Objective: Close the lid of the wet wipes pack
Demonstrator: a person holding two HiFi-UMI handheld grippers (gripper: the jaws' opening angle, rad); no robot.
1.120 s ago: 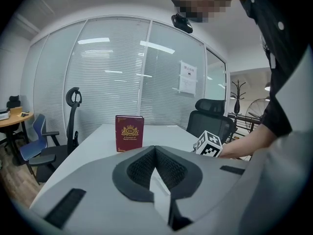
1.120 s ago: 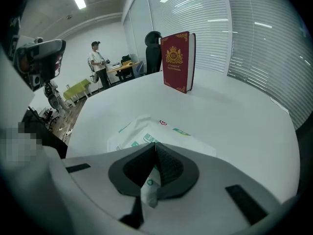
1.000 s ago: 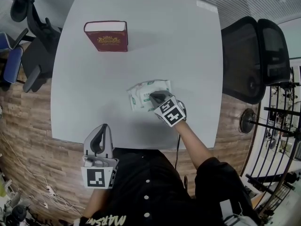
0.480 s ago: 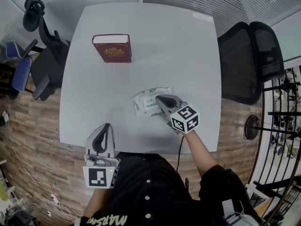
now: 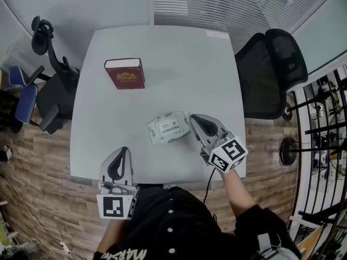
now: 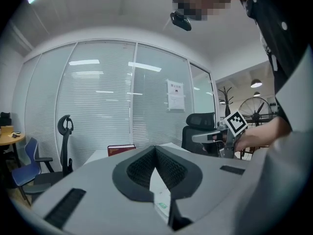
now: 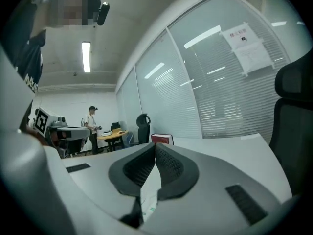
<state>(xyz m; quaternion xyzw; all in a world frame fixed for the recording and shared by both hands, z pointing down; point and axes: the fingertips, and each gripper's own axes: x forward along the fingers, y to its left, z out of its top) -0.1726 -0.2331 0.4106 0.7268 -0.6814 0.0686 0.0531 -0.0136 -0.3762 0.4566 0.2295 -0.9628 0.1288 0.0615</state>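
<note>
Grey table (image 5: 162, 47): lid (image 5: 170, 126) looks shut, task seemingly done
Wet wipes pack (image 5: 157, 133) lies just beside the right gripper (image 5: 195, 118); left gripper (image 5: 120, 152) well apart; both 2 claws pressed together, empty. Next: simply withdraw.

text check: nothing I can read | red book (image 5: 124, 73): gold crest, lettering too small | wet wipes pack (image 5: 168, 127): green label print, illegible | notice (image 6: 175, 95) on glass wall (image 6: 102, 106): blurred | my shirt (image 5: 162, 221): white letters, cut off
</note>
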